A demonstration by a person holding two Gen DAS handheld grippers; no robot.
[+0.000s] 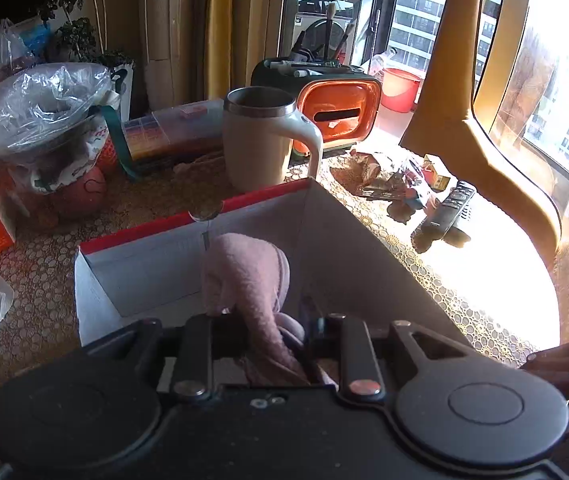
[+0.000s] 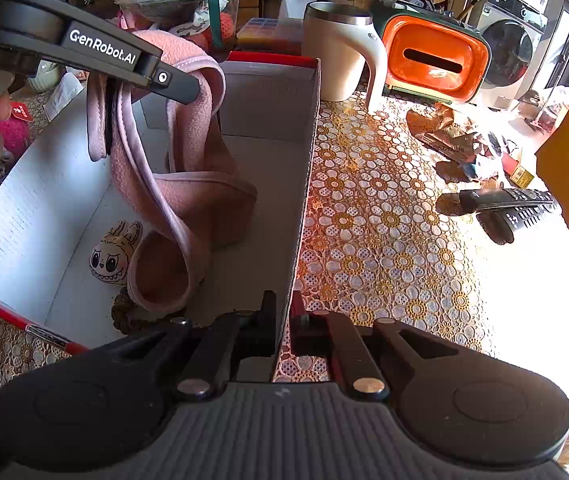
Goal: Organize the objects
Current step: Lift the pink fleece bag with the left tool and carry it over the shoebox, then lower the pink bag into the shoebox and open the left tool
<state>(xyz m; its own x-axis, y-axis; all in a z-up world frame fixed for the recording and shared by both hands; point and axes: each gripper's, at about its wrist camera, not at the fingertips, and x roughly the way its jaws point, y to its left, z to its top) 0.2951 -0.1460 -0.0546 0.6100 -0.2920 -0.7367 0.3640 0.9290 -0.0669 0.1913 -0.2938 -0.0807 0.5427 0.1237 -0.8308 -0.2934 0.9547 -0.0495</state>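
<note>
- Counting one box (image 2: 24, 208), we clamp its right wall with our right gripper (image 2: 282, 320).
- Inside it: one plush toy (image 2: 114, 254); one pink cloth (image 2: 188, 184), pinched by our left gripper (image 2: 188, 90).
- Beyond it: one mug (image 2: 336, 52).

Harsh window glare, fisheye-warped edges

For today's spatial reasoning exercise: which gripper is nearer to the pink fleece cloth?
Left. The left gripper is clamped on the pink fleece cloth, dangling it into the box. The right gripper is clamped on the box's near wall, beside the cloth.
</note>
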